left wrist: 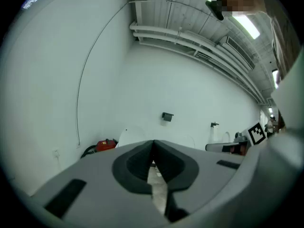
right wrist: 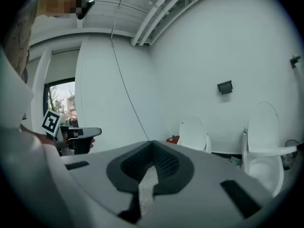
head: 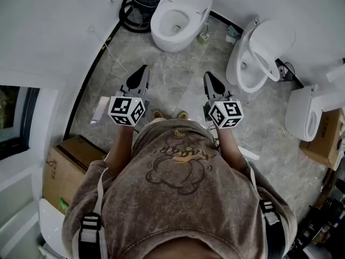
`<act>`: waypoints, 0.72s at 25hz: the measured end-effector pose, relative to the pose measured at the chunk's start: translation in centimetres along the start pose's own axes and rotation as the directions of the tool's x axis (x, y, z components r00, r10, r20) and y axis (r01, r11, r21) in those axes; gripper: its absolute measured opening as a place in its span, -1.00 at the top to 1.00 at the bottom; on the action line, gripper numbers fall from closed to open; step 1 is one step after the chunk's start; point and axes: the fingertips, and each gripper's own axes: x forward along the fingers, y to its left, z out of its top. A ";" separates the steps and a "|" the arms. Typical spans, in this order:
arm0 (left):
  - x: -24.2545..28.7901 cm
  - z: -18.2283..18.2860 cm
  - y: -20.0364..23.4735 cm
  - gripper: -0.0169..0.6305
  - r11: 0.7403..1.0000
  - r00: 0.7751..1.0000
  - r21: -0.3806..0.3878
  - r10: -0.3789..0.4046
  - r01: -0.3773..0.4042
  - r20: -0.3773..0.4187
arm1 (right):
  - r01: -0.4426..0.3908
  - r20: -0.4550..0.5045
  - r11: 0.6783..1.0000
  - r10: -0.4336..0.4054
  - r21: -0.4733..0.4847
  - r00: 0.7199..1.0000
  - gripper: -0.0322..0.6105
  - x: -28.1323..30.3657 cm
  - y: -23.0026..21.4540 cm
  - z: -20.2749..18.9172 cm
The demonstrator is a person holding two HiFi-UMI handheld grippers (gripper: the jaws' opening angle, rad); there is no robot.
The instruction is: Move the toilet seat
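So, both jaw pairs are seen pressed together with nothing gripped: the left gripper [head: 144,69] and right gripper [head: 208,76] are held side by side over the middle of the floor [head: 175,93]. The toilet seat [head: 266,63] is found at the right edge, tipped up off its bowl [head: 242,72] (long axis near upright), faced toward the middle.

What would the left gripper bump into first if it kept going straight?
Most likely the toilet by the far wall. The left gripper points that way, with only floor between. Depth is hard to judge, so it might touch the floor first.
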 end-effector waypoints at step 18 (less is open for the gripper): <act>0.6 -0.6 2.8 0.92 0.996 0.996 0.000 -0.088 0.088 -0.024 | 0.097 -0.004 0.995 -0.097 0.021 0.995 0.90 2.0 1.5 -1.9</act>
